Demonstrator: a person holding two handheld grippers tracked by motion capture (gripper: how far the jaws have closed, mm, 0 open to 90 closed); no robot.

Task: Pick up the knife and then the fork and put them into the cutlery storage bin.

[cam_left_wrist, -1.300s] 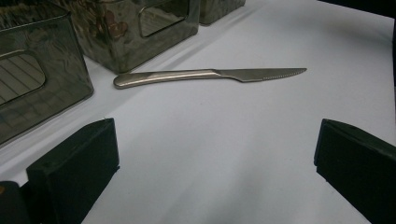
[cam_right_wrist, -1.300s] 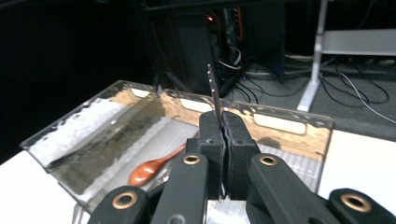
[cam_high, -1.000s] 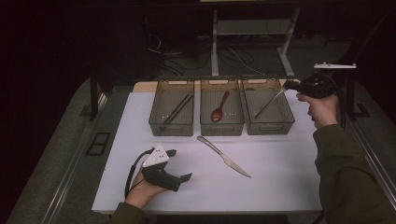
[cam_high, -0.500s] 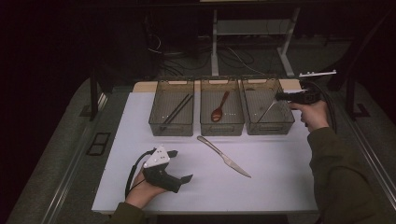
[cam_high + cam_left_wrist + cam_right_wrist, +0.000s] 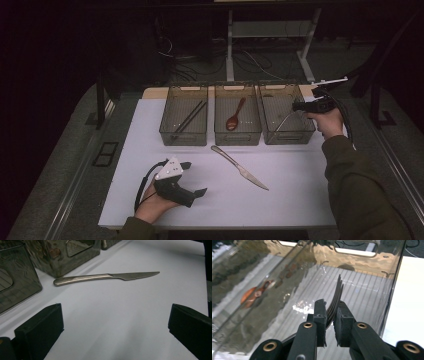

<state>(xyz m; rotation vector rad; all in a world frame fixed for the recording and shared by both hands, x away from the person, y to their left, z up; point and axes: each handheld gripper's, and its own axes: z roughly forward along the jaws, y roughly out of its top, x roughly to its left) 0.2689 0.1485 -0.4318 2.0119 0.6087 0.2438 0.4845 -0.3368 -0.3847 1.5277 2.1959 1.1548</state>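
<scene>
From the high view, three clear bins stand in a row at the far side of a white table (image 5: pixel 150 145). The left bin (image 5: pixel 183 120) holds dark chopsticks (image 5: pixel 189 119), the middle bin (image 5: pixel 237 120) a brown spoon (image 5: pixel 235 116), and the right bin (image 5: pixel 286 119) has a fork (image 5: pixel 283 121) slanting down into it. The right gripper (image 5: pixel 299 106) is held at that bin's right rim and points into it. A knife (image 5: pixel 240 168) lies flat on the table in front of the bins, its handle toward the middle bin. The left gripper (image 5: pixel 196 180) rests low on the table near the front edge, well apart from the knife.

In the left gripper view, the two black jaws stand wide apart with bare table between them. The knife (image 5: pixel 105 278) lies crosswise farther off, its handle just beside a bin (image 5: pixel 62 255), its serrated blade pointing right.

In the right gripper view, the right gripper (image 5: pixel 332 323) looks down into the ribbed floor of the right bin (image 5: pixel 367 260). The fork (image 5: pixel 335 302) stands edge-on between the jaws, tines pointing away. The jaws have just been opening: a small gap shows beside the fork, so the pads no longer clamp it. The spoon (image 5: pixel 252 296) shows through the bin's wall at left.
</scene>
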